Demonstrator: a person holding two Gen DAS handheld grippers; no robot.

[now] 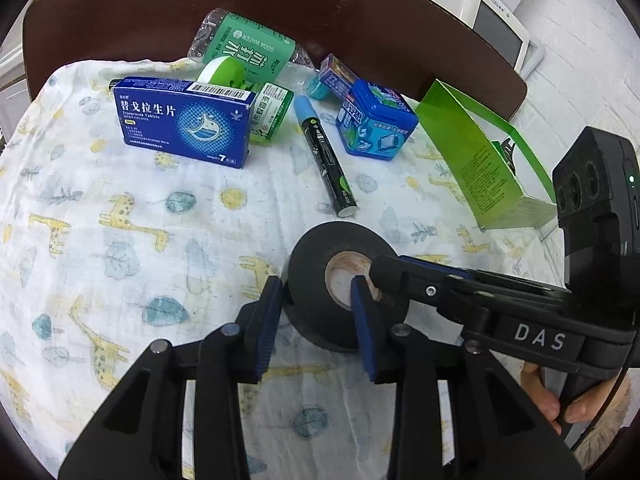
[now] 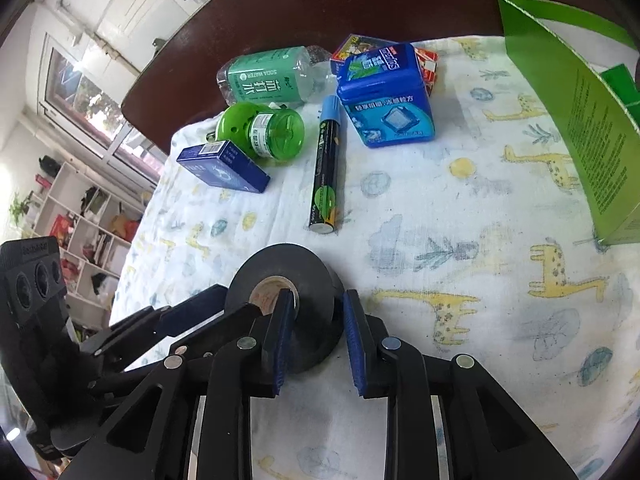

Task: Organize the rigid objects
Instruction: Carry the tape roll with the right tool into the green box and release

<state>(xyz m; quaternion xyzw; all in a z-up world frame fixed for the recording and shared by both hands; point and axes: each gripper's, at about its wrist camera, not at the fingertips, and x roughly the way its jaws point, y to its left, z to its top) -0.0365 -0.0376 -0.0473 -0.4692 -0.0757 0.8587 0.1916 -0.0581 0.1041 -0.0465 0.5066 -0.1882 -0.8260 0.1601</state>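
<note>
Left of frame, left wrist view: blue cardboard medicine box (image 1: 184, 120) standing on white giraffe-print cloth (image 1: 120, 240) over dark brown desk (image 1: 200, 0). Behind it lie a clear soda-water bottle with green label (image 1: 244, 48) and a green round plastic container (image 1: 270, 112). Centre: black marker with blue cap (image 1: 324, 152), lying flat. Right of it sit a blue plastic tub (image 1: 376, 120) and an open green carton (image 1: 472, 160).

Black tape roll (image 1: 308, 248) sits lower centre on the cloth, near both cameras. Left tongs (image 1: 316, 284) narrow, straddling the roll's left wall, one pad outside, one in the core; gap visible at the inner pad, not clamped. Right tongs (image 2: 317, 294) narrow, pinching the opposite wall, pads pressing both sides.
</note>
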